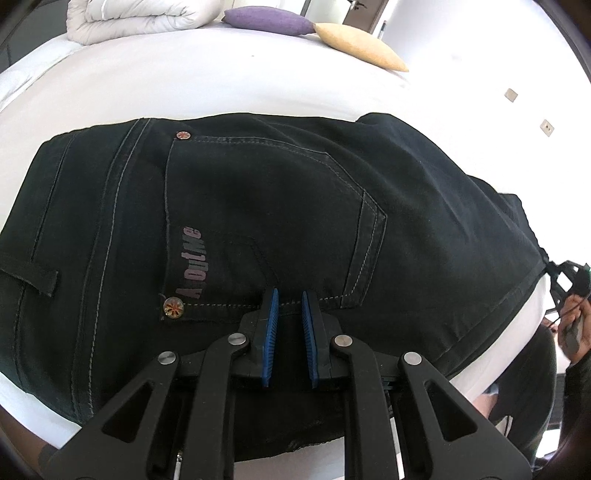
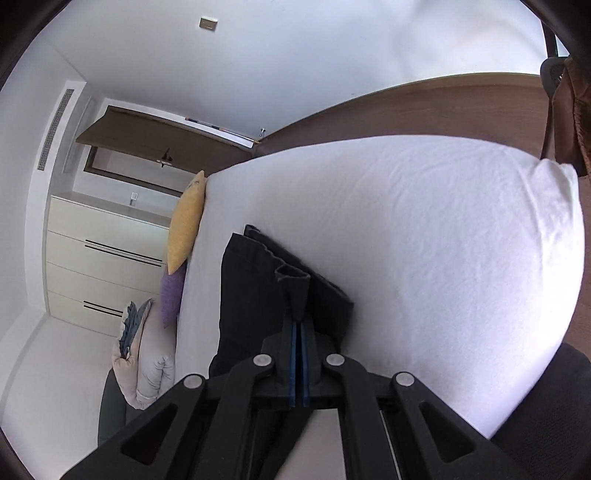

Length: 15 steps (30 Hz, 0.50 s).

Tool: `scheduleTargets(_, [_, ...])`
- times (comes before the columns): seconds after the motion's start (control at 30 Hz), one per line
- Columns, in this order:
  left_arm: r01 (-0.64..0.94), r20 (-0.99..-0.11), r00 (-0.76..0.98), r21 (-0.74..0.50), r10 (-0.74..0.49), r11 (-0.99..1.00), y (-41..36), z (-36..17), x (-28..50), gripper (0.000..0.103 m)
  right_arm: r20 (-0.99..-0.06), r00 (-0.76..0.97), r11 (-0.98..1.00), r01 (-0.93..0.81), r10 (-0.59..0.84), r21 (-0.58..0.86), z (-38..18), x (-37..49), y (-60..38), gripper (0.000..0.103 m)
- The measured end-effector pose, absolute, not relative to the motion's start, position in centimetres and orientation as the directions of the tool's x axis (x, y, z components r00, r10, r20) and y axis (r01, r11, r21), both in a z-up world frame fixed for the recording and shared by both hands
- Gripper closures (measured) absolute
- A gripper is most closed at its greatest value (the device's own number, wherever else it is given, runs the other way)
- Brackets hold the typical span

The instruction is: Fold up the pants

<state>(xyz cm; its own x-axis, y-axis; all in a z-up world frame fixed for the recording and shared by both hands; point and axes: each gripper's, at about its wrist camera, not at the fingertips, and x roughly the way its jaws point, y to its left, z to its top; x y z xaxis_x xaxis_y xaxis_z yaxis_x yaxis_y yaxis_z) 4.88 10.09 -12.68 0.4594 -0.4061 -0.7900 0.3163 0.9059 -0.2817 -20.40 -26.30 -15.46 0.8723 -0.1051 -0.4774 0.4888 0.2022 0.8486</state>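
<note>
Black pants point(image 1: 258, 206) lie on a white bed point(image 1: 184, 85), seat side up, with a back pocket and two rivets showing. My left gripper point(image 1: 289, 295) is open, its blue pads just above the fabric at the pocket's lower seam, holding nothing. In the right wrist view my right gripper point(image 2: 297, 323) is shut on a pinched fold of the pants point(image 2: 255, 295), near the leg ends, which lie stacked on the bed point(image 2: 424, 240). My right gripper also shows at the right edge of the left wrist view point(image 1: 569, 284).
A purple cushion point(image 1: 269, 18), a yellow cushion point(image 1: 362, 46) and a folded white duvet point(image 1: 129, 18) lie at the far end of the bed. A white chest of drawers point(image 2: 103, 254) stands beyond the bed. A wooden headboard wall point(image 2: 424, 107) runs behind.
</note>
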Motion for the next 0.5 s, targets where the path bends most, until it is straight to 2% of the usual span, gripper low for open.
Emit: scheduleTargets(0.5, [0.317,-0.760,0.486,-0.307,-0.432,0.897,11.3,-12.9,3.9,0.089,-0.491,0.863,0.193,0.505,-0.119,0.841,-15.9,-21.3,-26.0,0.103])
